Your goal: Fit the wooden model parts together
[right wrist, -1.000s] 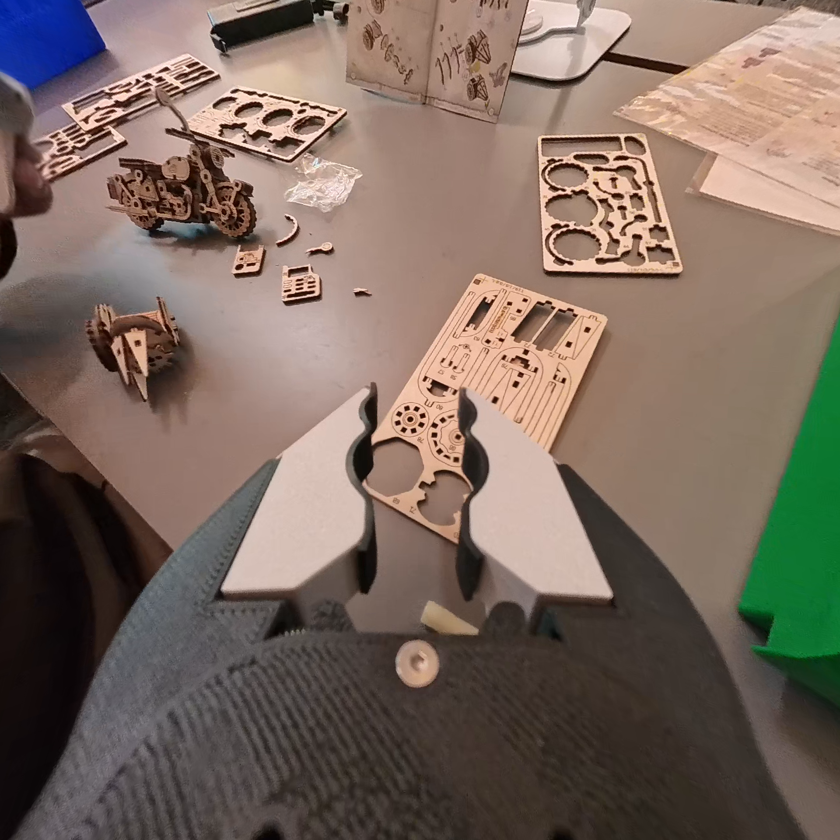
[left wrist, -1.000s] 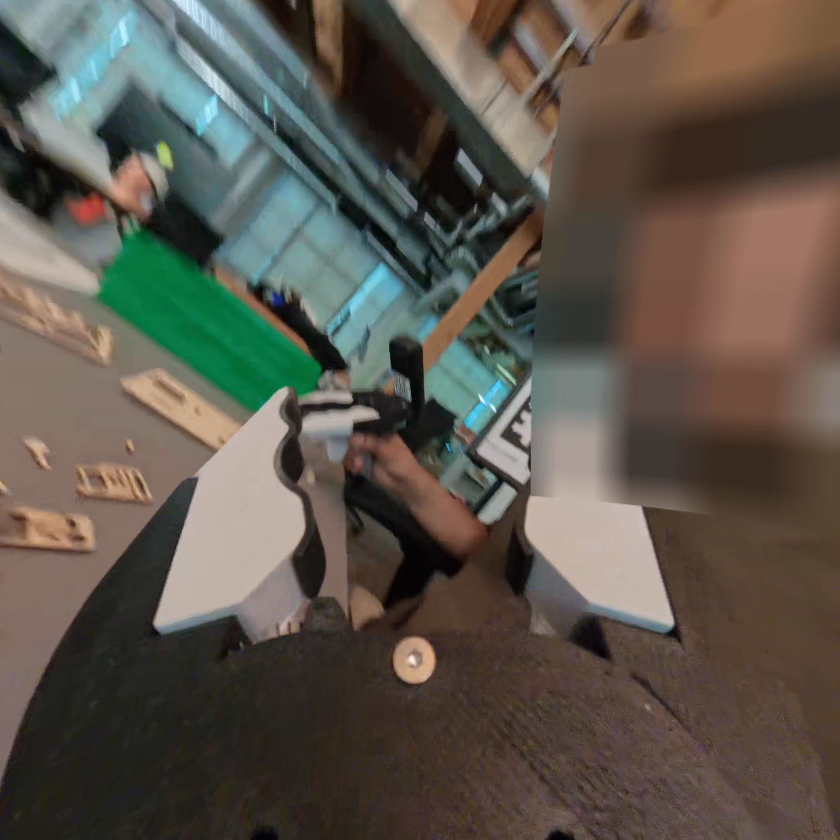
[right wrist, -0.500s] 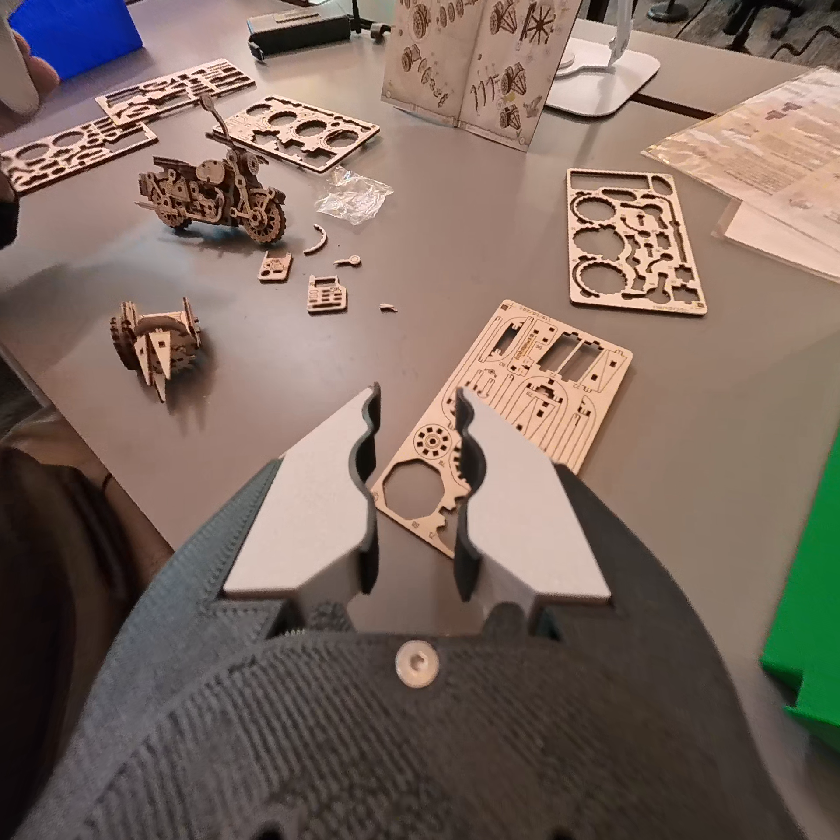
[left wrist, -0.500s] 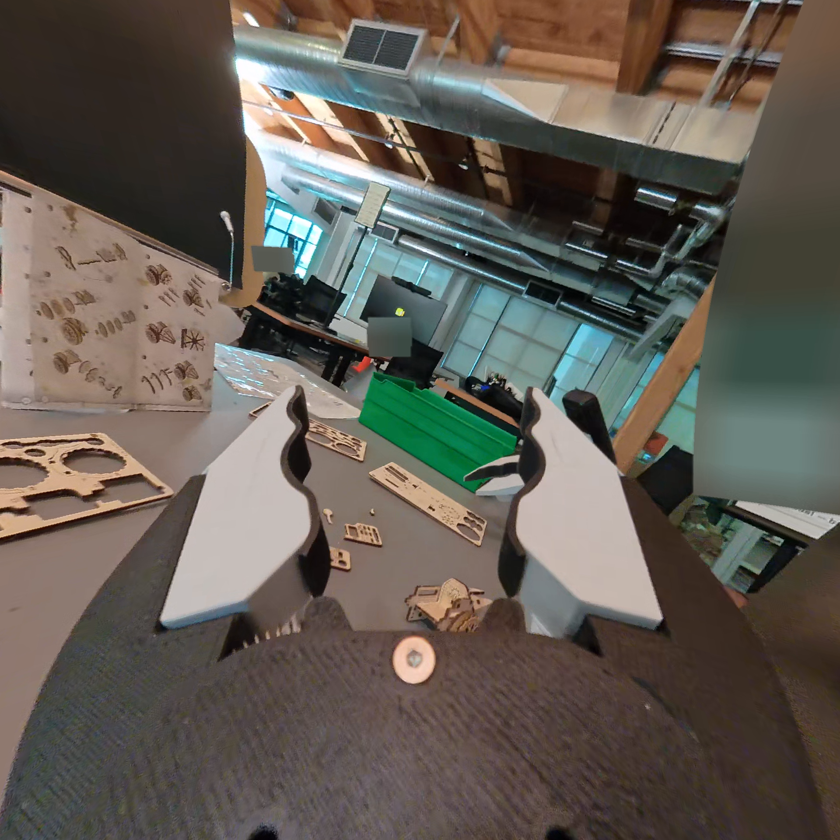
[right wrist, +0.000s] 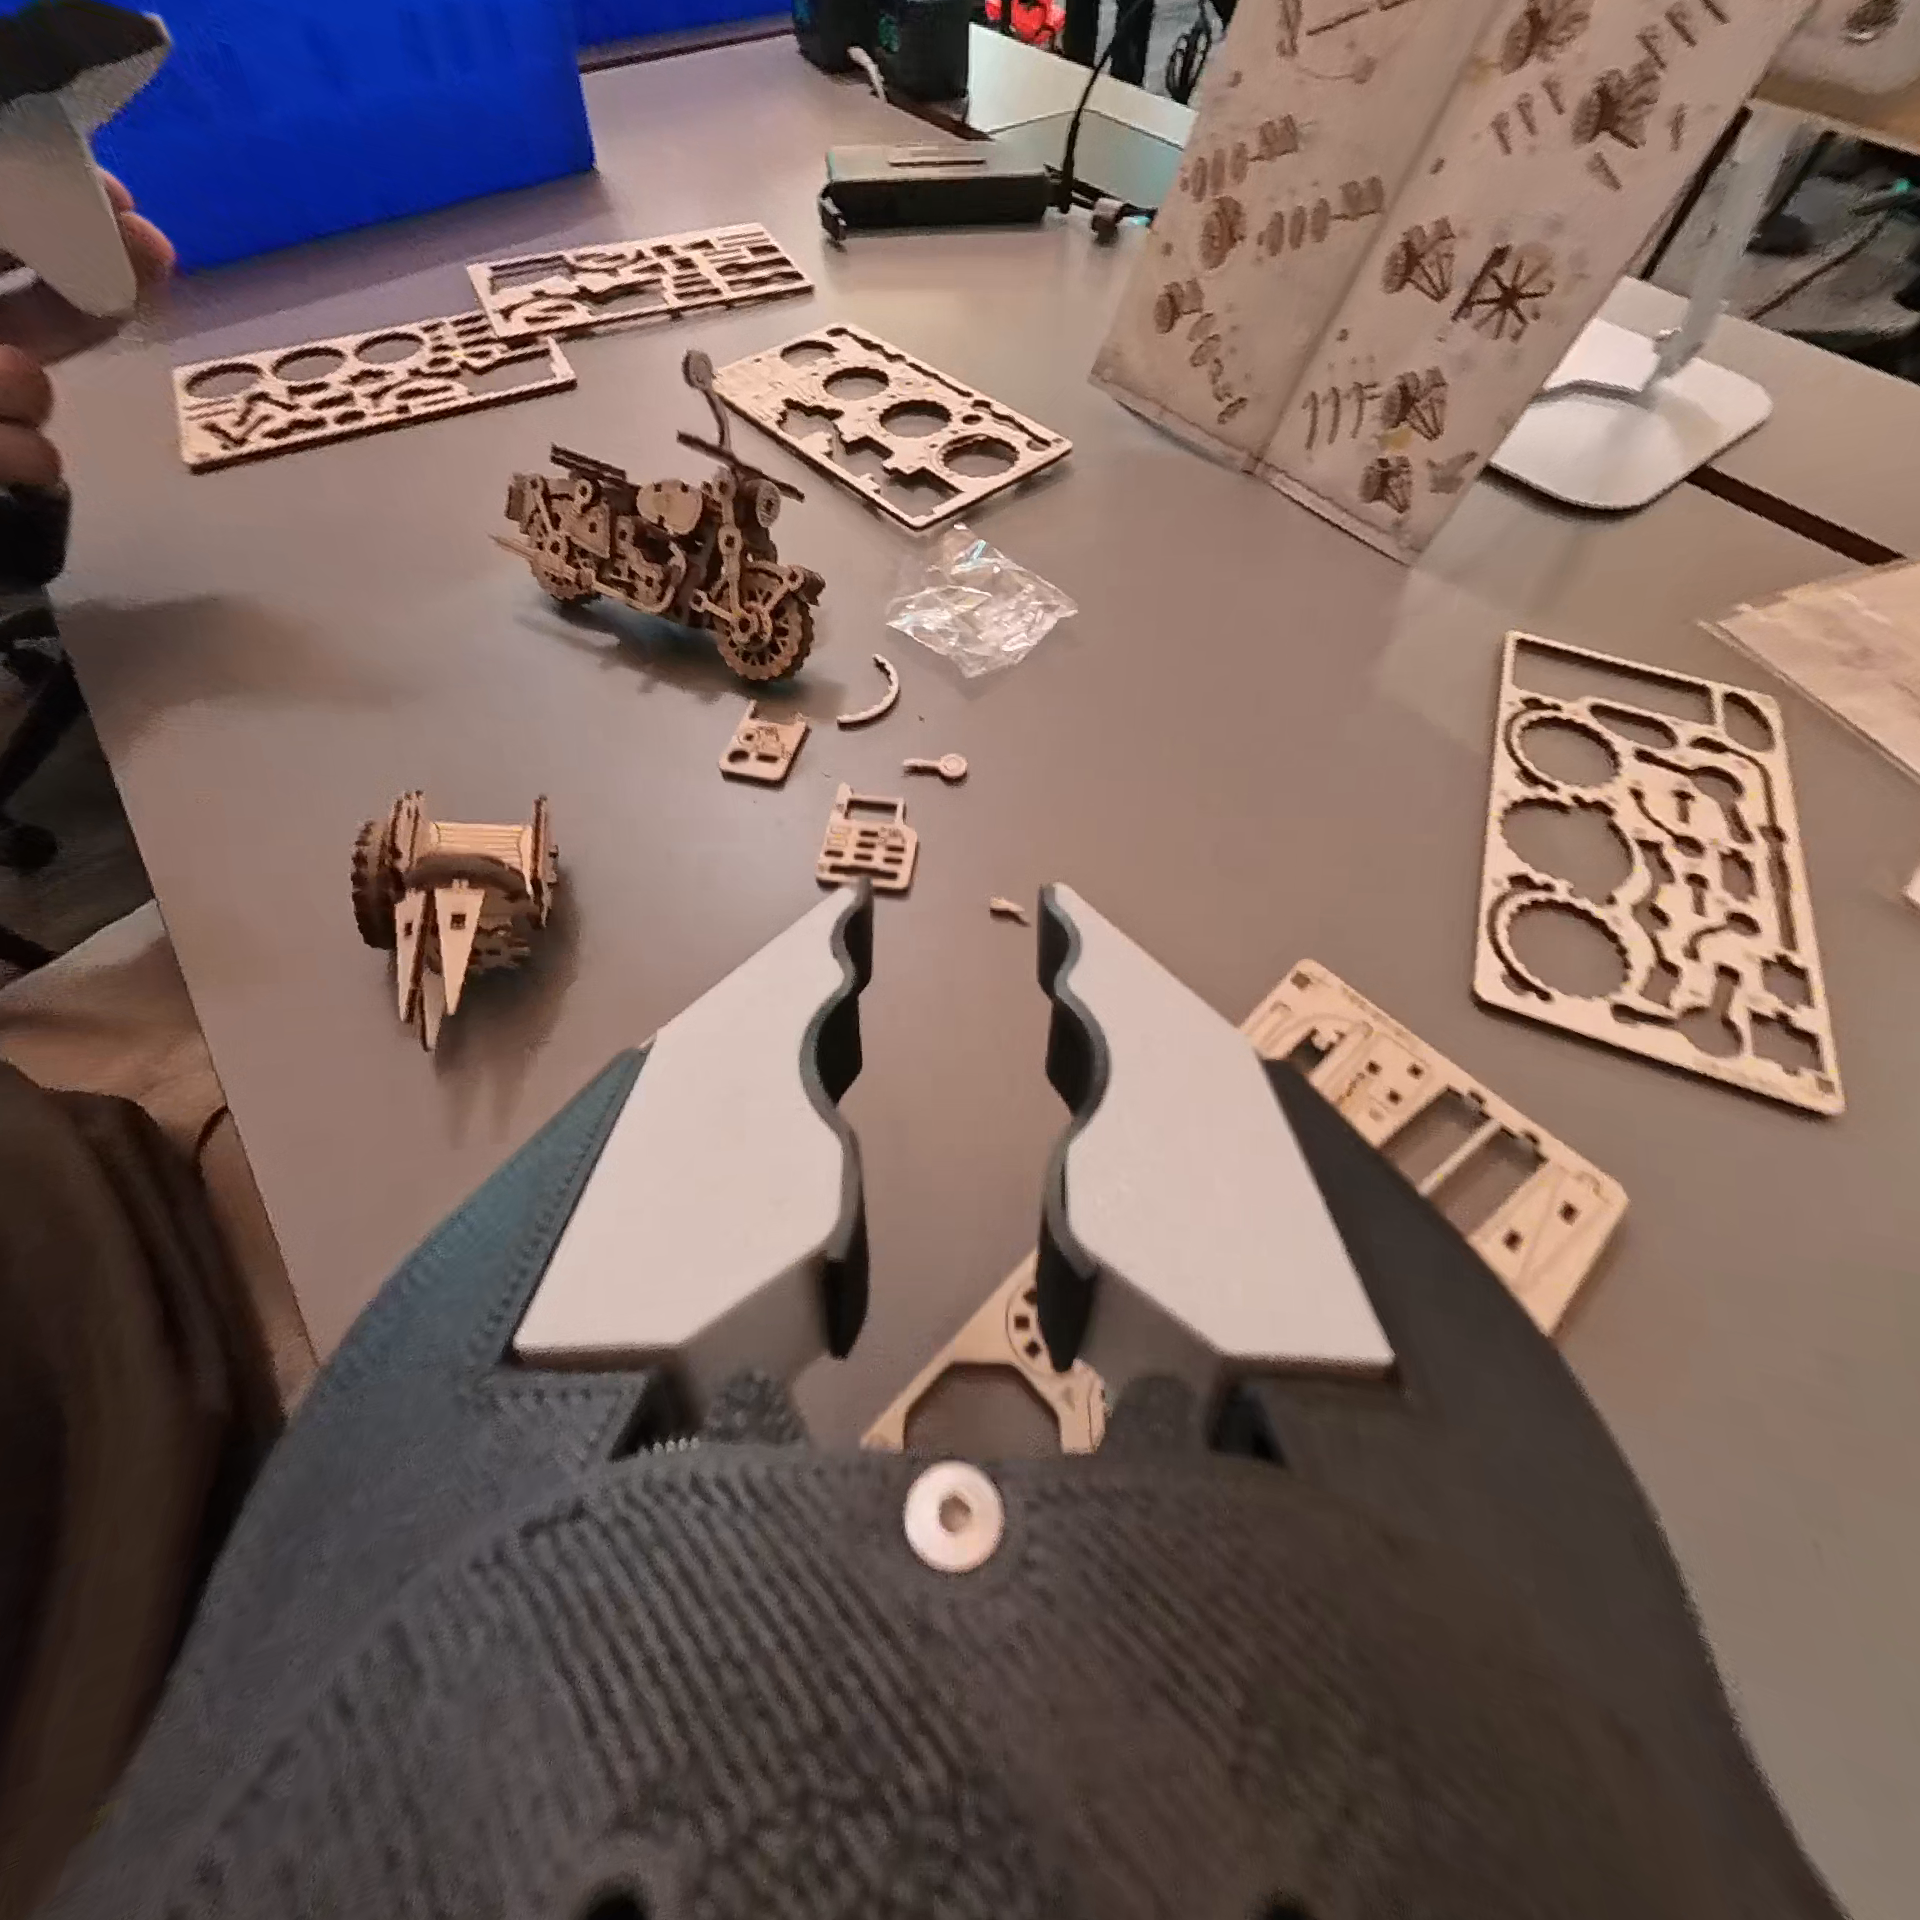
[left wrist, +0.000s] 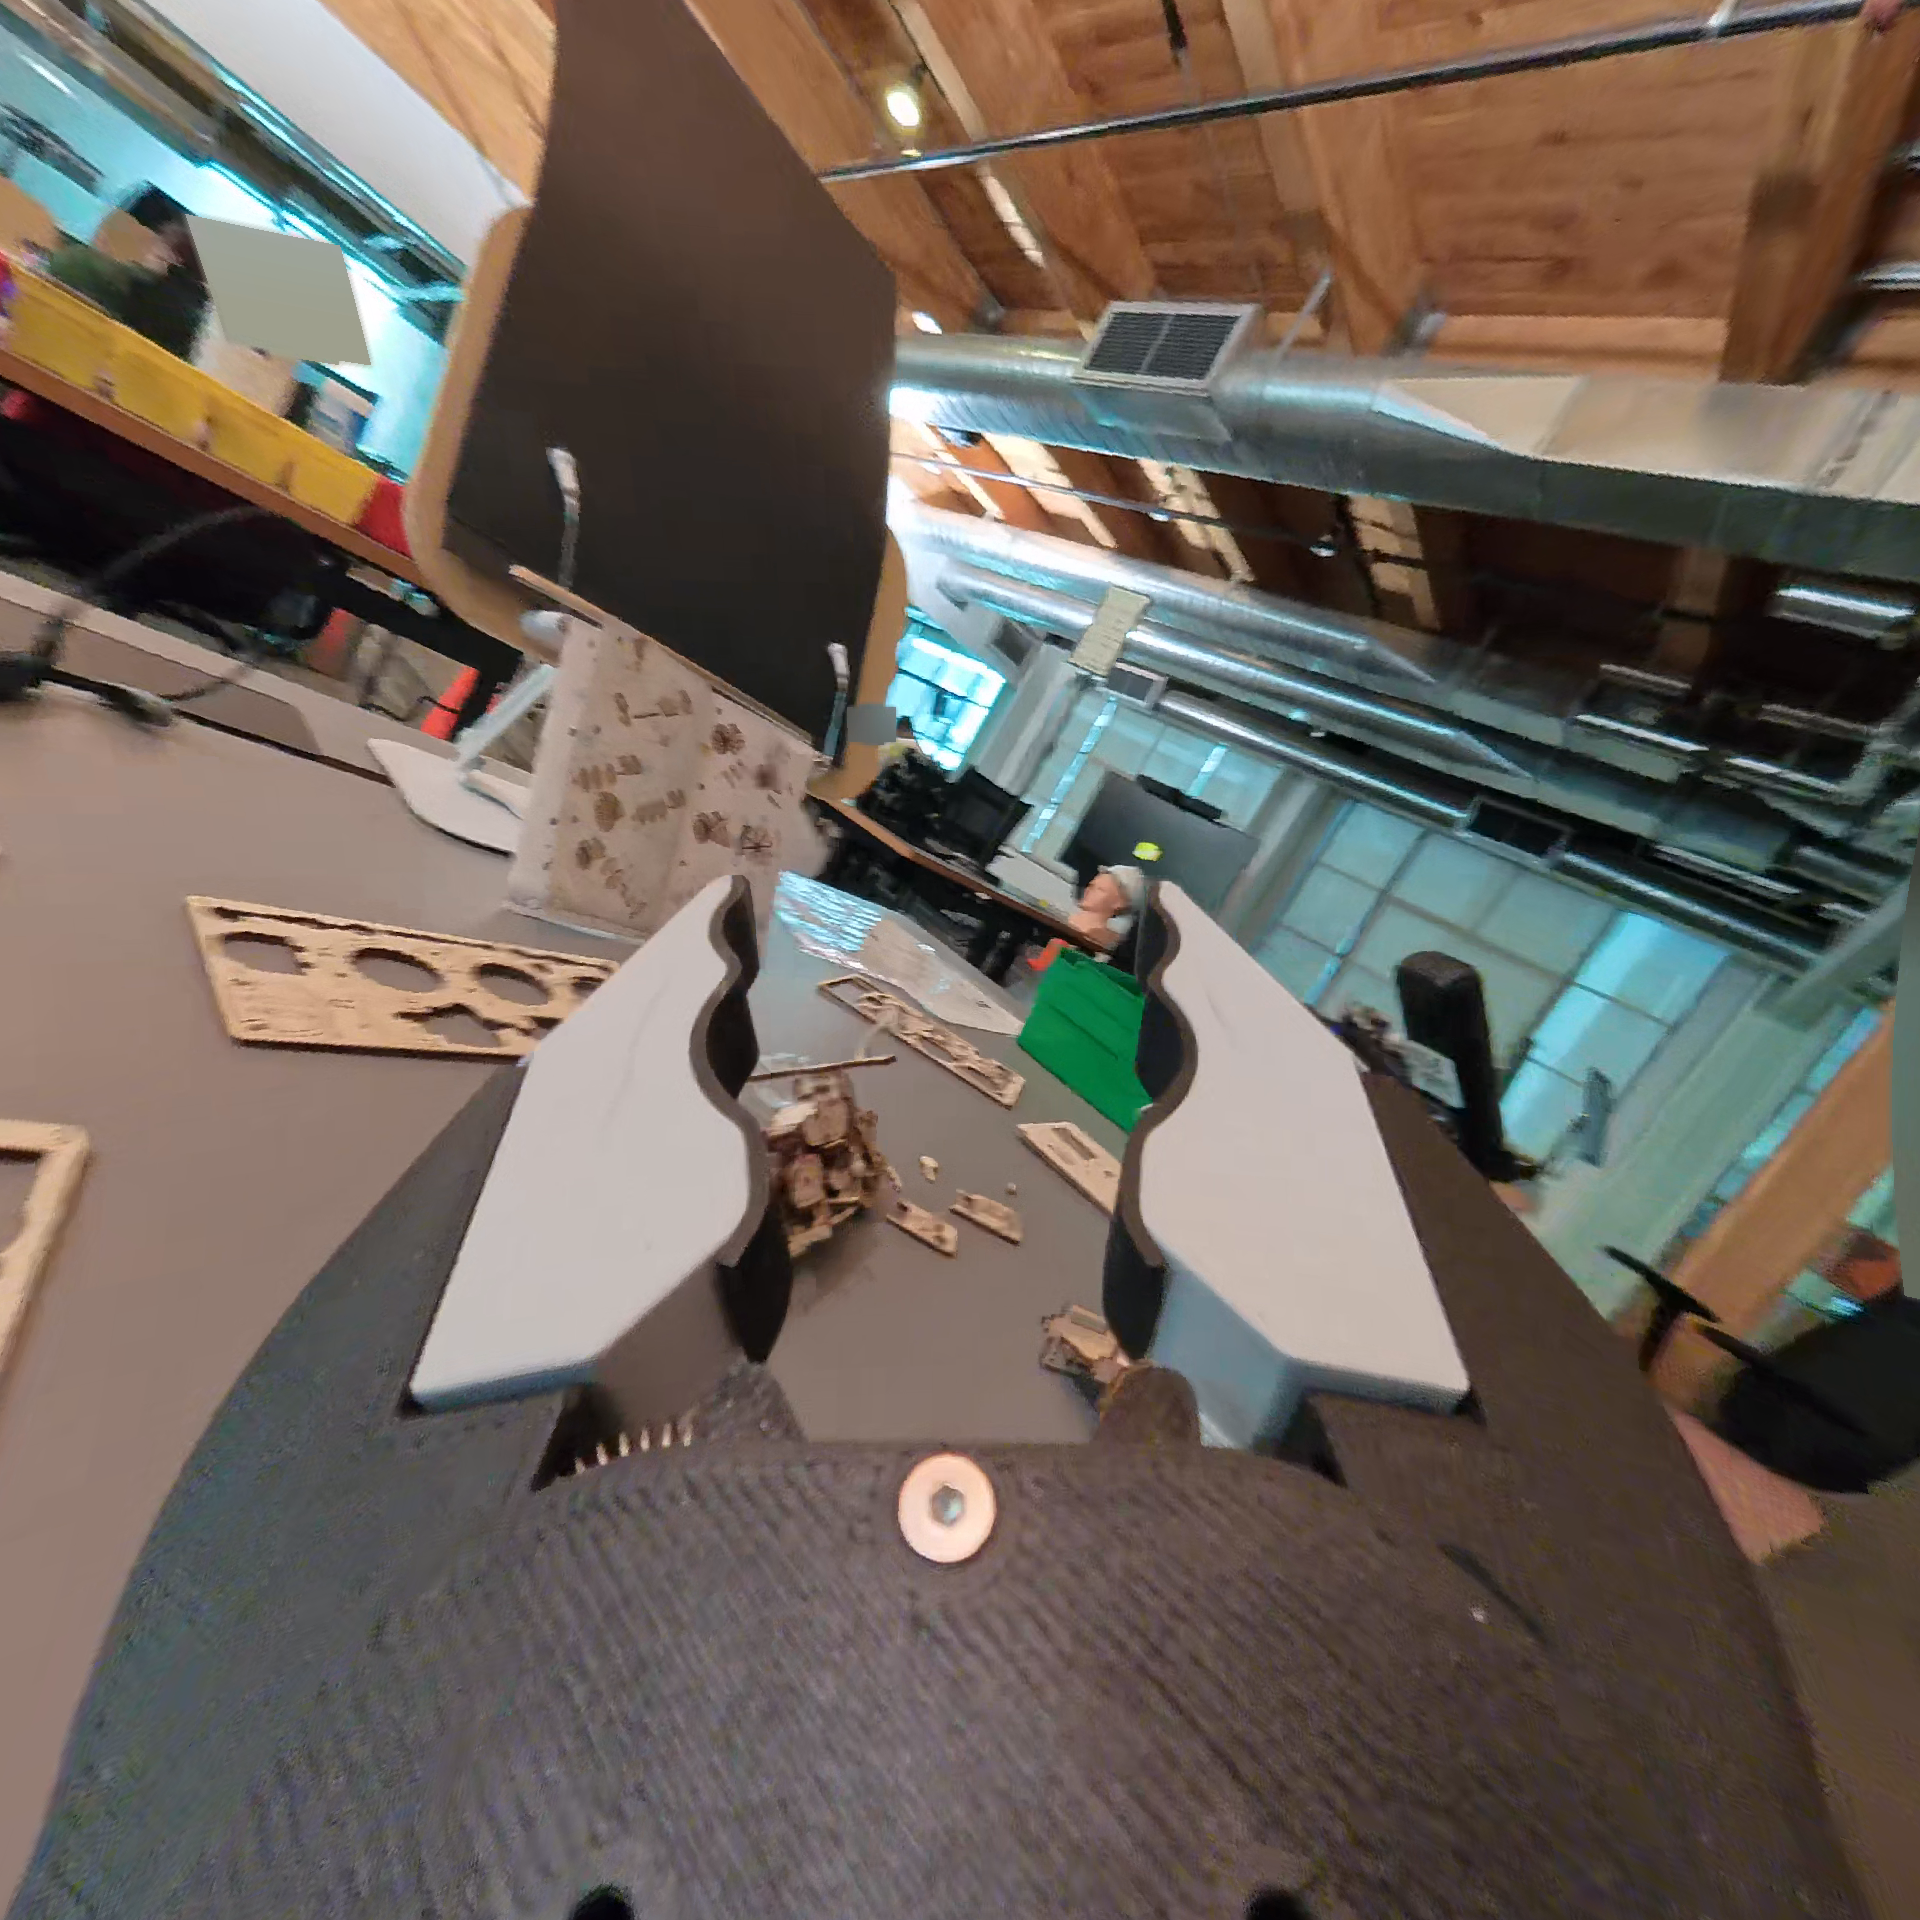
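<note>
A built wooden motorcycle [right wrist: 665,551] stands on the grey table [right wrist: 1195,748]. A wooden sidecar-like assembly [right wrist: 452,904] sits near the front left edge. Small loose parts [right wrist: 868,842] lie between them. My right gripper [right wrist: 954,914] is open and empty, above the table just short of the loose parts, over a cut-out sheet [right wrist: 1434,1143]. My left gripper [left wrist: 945,914] is open and empty, low over the table. In the left wrist view the motorcycle [left wrist: 821,1143] shows between its fingers and the assembly [left wrist: 1081,1351] sits by the right finger.
Several punched wooden sheets [right wrist: 1652,883] lie around, with a folded instruction sheet [right wrist: 1403,260] standing at the back, a crumpled plastic bag [right wrist: 977,603] and a monitor foot [right wrist: 1631,416]. A green bin [left wrist: 1081,1029] stands on the right. A hand [right wrist: 21,416] shows at the left edge. Some 30 cm of space lies between my two pairs of fingers.
My left gripper has swung from facing the room round to the table, now facing the motorcycle. My right gripper has moved forward over the sheet toward the loose parts. Both stayed open.
</note>
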Tool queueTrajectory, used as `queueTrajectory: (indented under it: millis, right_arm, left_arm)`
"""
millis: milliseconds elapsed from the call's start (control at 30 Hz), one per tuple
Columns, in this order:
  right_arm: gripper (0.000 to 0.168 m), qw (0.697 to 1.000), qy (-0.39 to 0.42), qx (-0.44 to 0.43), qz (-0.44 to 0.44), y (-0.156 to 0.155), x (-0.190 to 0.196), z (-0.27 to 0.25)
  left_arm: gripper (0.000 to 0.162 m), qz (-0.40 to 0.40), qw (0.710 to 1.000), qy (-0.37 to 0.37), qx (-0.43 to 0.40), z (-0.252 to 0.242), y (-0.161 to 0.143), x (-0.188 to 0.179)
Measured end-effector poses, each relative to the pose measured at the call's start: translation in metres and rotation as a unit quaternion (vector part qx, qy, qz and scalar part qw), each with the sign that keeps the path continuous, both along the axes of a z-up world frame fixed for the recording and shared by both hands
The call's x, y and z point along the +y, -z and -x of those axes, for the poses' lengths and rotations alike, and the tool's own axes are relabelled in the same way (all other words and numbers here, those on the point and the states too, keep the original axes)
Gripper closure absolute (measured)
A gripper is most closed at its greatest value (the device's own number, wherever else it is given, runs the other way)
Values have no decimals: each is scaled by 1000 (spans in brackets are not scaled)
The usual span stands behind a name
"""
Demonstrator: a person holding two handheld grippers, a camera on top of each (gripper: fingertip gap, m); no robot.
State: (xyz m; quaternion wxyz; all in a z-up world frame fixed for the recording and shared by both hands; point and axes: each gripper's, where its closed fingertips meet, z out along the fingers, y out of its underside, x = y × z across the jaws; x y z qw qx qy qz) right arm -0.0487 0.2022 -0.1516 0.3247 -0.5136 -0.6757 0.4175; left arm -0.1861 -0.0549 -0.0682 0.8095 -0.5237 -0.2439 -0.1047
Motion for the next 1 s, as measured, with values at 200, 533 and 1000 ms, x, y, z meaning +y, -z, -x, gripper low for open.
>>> queueTrajectory:
  millis: [200,533,1000]
  right_arm:
    - [138,1000,-24,8,0,-4,-7,13]
    - [138,1000,-19,4,-7,0,-8,9]
    - [137,998,54,3,9,0,11,-36]
  left_arm:
    - [100,10,963,-269,19,40,-8,-80]
    - [107,59,989,-137,24,23,6,-29]
    - [70,398,844,258,251,-136,114,116]
